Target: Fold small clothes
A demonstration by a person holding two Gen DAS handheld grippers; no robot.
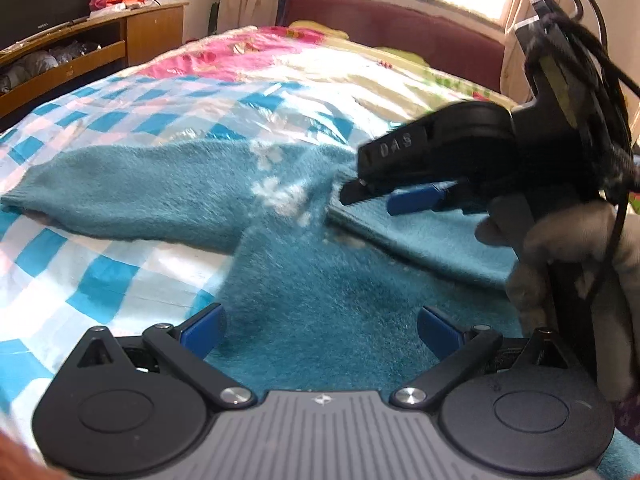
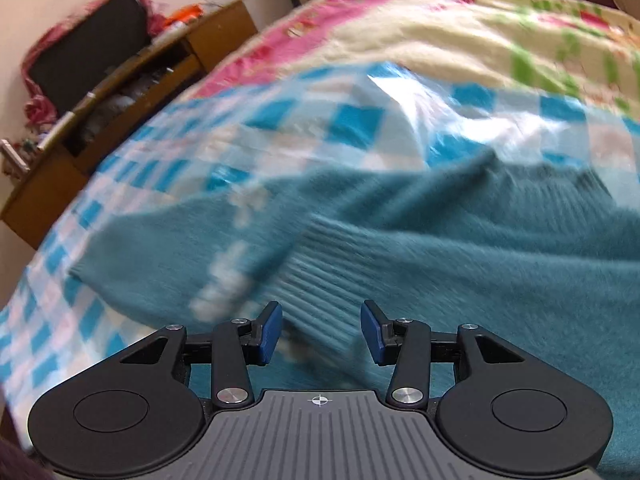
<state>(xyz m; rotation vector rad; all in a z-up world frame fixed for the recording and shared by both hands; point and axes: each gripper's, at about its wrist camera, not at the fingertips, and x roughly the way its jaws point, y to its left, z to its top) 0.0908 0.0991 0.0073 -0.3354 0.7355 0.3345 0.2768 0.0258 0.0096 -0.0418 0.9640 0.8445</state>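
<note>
A small fuzzy teal sweater (image 1: 320,280) with white flower marks lies on the bed; its left sleeve (image 1: 120,196) is spread out to the left. Its right sleeve (image 1: 432,240) is folded across the body. My left gripper (image 1: 320,332) is open, low over the sweater's body. My right gripper (image 1: 372,196) appears in the left wrist view, fingers apart over the folded sleeve's ribbed cuff. In the right wrist view the right gripper (image 2: 322,332) is open with the ribbed cuff (image 2: 316,280) lying between its blue pads (image 2: 270,332), untouched. The view is blurred by motion.
The sweater (image 2: 480,260) lies on a blue-and-white checked sheet (image 1: 80,280) over a pink and cream floral blanket (image 1: 280,52). A wooden cabinet (image 1: 80,48) stands left of the bed. A dark red headboard (image 1: 400,24) and a window are beyond.
</note>
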